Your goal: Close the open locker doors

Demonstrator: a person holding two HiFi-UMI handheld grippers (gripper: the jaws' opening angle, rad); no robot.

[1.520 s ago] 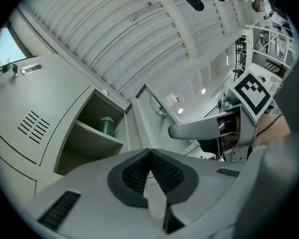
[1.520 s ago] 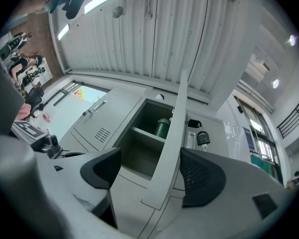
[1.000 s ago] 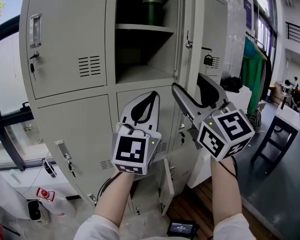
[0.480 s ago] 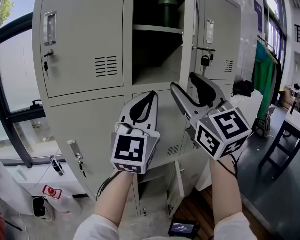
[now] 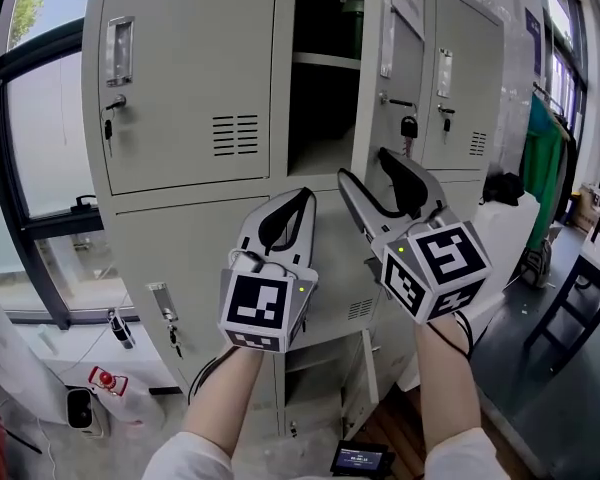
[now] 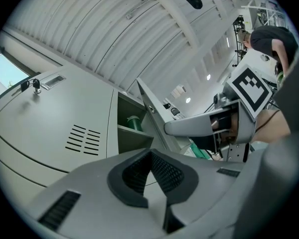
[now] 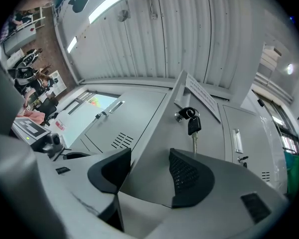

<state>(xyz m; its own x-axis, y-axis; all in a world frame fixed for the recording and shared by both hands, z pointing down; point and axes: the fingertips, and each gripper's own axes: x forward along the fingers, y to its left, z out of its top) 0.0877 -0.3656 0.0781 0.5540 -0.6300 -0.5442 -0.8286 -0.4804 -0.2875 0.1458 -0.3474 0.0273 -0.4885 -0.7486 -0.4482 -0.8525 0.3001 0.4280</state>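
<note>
Fingers (image 7: 189, 176): right gripper's (image 7: 149, 156) just wider, door edge (image 7: 162, 116) between; left gripper's (image 5: 302, 196) together

Window (image 5: 45, 158), dark-framed, daylit, at left. Ribbed metal ceiling (image 7: 189, 29) with lit strip lamp (image 7: 112, 1). Grey floor (image 5: 560, 408); wooden boards (image 5: 398, 430) nearer. Dark-legged stool (image 5: 592, 268) and hanging green clothes (image 5: 548, 158) at right.
</note>
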